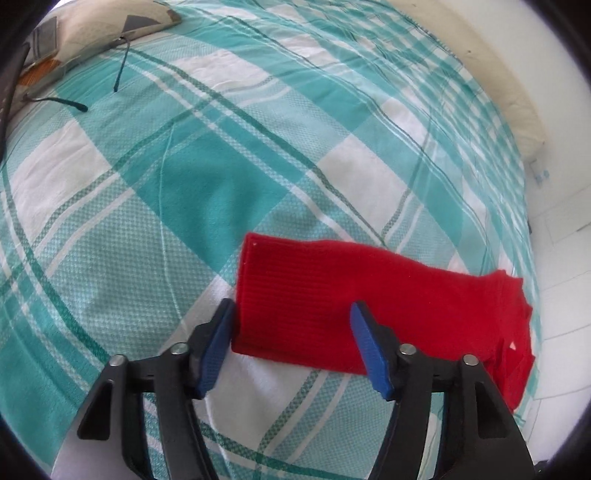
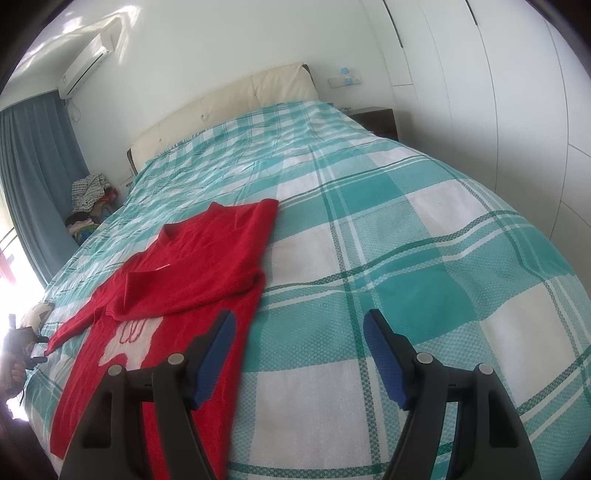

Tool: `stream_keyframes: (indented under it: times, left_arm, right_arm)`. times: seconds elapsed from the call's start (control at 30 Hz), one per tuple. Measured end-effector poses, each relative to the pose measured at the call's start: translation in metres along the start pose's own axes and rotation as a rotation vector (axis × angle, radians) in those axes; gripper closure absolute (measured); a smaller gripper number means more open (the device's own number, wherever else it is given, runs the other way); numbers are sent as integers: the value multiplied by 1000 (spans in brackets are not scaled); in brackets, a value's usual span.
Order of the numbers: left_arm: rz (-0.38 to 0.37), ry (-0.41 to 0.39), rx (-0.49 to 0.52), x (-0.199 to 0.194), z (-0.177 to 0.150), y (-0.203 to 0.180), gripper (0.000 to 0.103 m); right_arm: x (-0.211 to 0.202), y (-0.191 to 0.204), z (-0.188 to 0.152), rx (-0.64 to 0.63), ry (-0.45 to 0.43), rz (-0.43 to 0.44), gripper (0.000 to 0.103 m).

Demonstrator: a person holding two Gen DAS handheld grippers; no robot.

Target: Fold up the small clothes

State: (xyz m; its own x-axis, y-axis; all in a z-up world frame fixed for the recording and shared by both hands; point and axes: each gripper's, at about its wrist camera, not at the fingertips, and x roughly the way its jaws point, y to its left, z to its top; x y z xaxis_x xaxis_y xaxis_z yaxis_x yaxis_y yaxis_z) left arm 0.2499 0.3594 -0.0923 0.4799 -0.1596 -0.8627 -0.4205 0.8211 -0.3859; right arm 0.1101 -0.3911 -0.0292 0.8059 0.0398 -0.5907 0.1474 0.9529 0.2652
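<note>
Item: one small red sweater (image 2: 192, 266), knitted, with a white motif on the front, lying flat on the bed (image 2: 406, 229) toward its left side and near the foot edge. One sleeve is already laid across the chest; the other sleeve (image 1: 332, 291) stretches sideways, its ribbed cuff end lying just ahead of the left gripper (image 1: 291, 328). Handling, by judgement: soft, light, limp knit that will drape and sag when lifted, not slippery against the woven cover, not fragile though loose stitches could snag; best taken at an edge, cuff or hem corner, pinching through both layers so the fold carries evenly. Left gripper: fingers spread wide, straddling the cuff end of the outstretched sleeve, holding nothing; whether the blue pads touch the fabric cannot be told. Right gripper (image 2: 299, 354): fingers spread, empty, hovering over the bedcover just beside the sweater's lower right edge, the left finger in front of the red cloth. Surroundings: teal and white checked bedcover, somewhat wrinkled; a patterned pillow (image 1: 103, 29) with dark cords at the far corner in the left wrist view; cream padded headboard (image 2: 221, 107); air conditioner (image 2: 88, 55) high on the wall; blue curtain (image 2: 33, 177); a heap of other clothes (image 2: 88, 203) beside the bed; dark nightstand (image 2: 373, 118); white wardrobe doors. Obstructions: none lie between either gripper and the sweater.
</note>
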Motion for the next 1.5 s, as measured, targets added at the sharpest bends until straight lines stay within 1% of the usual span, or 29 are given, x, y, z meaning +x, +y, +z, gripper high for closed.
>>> stream_keyframes:
  times: [0.07,0.1,0.13,0.17,0.2,0.27,0.37,0.47,0.53,0.6,0.67,0.77,0.8,0.83,0.87,0.9,0.93,1.0,1.03,1.1,1.13,1.17,1.2,1.33,1.4,1.5]
  left_arm:
    - [33,-4,23,2,5,-7,98]
    - [48,-8,24,-1,8,-9,100]
    - [71,-25,36,-6,12,-16,101]
    - [78,-53,64,-16,16,-29,101]
    - [75,-87,107,-30,20,-46,101]
    - [51,-164,217,-61,25,-94,101]
    - [-49,-238,396,-106,20,-182,101]
    - [-150,-267,584,-133,-7,-273,101]
    - [-223,-255,683,-139,-32,-326,101]
    - [-288,-224,762,-136,-60,-371,101]
    - [-336,-184,826,-124,-89,-407,101]
    - [-373,-119,892,-94,-131,-448,99]
    - [-375,-91,910,-80,-144,-457,92]
    - [-369,-57,924,-64,-156,-463,83]
    - [-348,-25,928,-51,-168,-466,49]
    - [-329,-12,924,-42,-180,-466,26]
    - [-327,-17,918,-36,-185,-461,23]
    - [-320,-9,920,-31,-190,-447,23]
    - [-298,-13,915,-32,-189,-439,23]
    - [-248,-49,896,-38,-182,-417,21]
    - [-217,-75,889,-43,-177,-404,19]
    - [-181,-106,881,-50,-172,-389,13]
    - [-139,-140,875,-55,-167,-376,9]
    - [22,-248,827,-79,-159,-316,7]
    - [64,-280,785,-88,-161,-288,7]
    - [96,-316,732,-96,-170,-256,6]
  right_arm:
    - [0,-1,1,8,2,2,32]
    - [0,-1,1,11,3,4,32]
    - [0,-1,1,14,2,8,32]
    - [-2,-1,1,17,0,12,32]
    - [-3,0,1,17,-3,16,32]
    - [-5,3,1,10,-4,27,32]
    - [-8,7,2,1,-15,48,32]
    - [-11,9,5,-3,-27,67,32]
    - [-13,10,5,-7,-34,70,32]
    - [-15,10,6,-4,-40,71,32]
    - [-17,7,7,9,-45,73,32]
    - [-18,3,9,25,-51,76,32]
    - [-19,2,9,28,-56,78,32]
    - [-20,2,10,29,-60,80,32]
    - [-22,1,10,30,-65,82,32]
    - [-23,1,11,31,-71,82,32]
    - [-25,0,12,32,-76,81,32]
    - [-26,-3,12,42,-80,78,32]
    - [-27,-5,13,50,-80,80,32]
    - [-28,-9,13,68,-76,86,32]
    - [-27,-9,14,71,-72,83,32]
    - [-26,-8,15,69,-65,74,32]
    - [-25,-6,15,59,-59,58,32]
    - [-23,14,10,-68,-39,-62,32]
    - [-22,22,7,-131,-32,-119,32]
    - [-20,32,1,-210,-28,-198,32]
